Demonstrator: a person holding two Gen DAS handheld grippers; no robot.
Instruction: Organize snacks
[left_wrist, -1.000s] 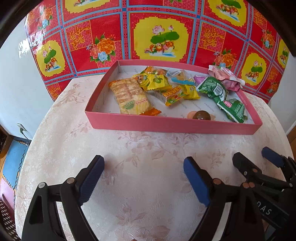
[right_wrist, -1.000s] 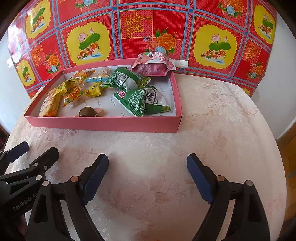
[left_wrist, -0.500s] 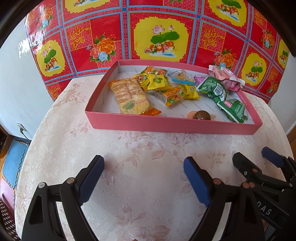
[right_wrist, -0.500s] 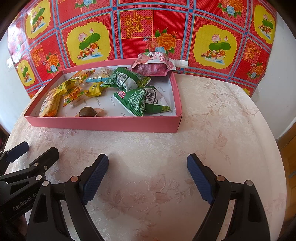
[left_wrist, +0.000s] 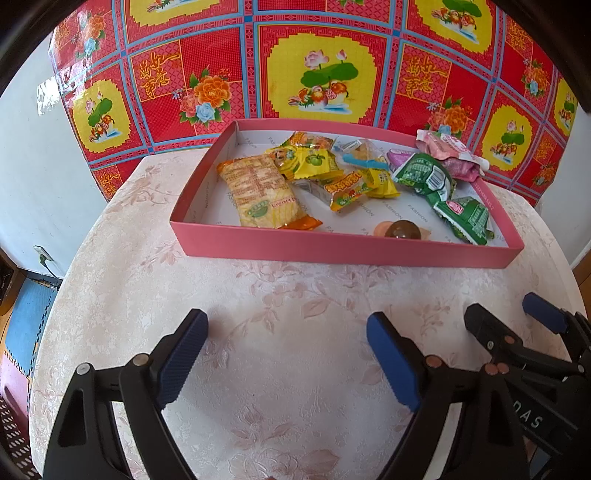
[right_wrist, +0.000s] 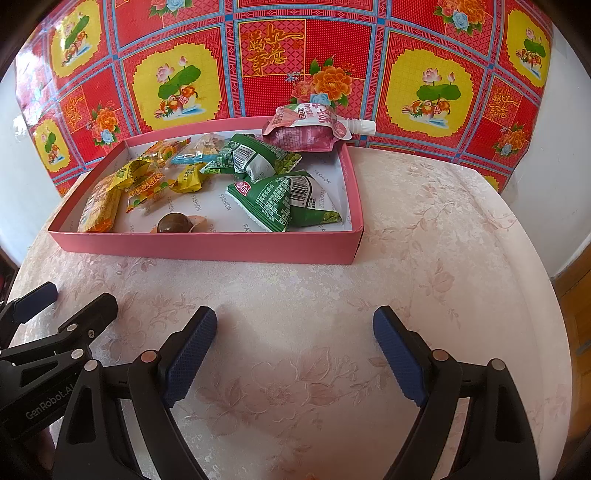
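A shallow pink box (left_wrist: 343, 249) (right_wrist: 207, 249) stands at the far side of the round table and holds several snacks. Inside lie an orange cracker pack (left_wrist: 260, 192), yellow candy packets (left_wrist: 314, 162), two green bags (right_wrist: 284, 201) (left_wrist: 421, 175), a brown wrapped ball (left_wrist: 402, 230) (right_wrist: 173, 223) and a pink spouted pouch (right_wrist: 310, 127) propped on the back right corner. My left gripper (left_wrist: 287, 325) hovers open over bare cloth in front of the box. My right gripper (right_wrist: 294, 321) hangs open beside it, nothing between its blue pads.
The table wears a pale pink floral cloth (right_wrist: 424, 229). A red and yellow patterned sheet (left_wrist: 310, 70) covers the wall behind the box. White wall flanks both sides. A blue mat (left_wrist: 26, 317) lies on the floor at the left, below the table edge.
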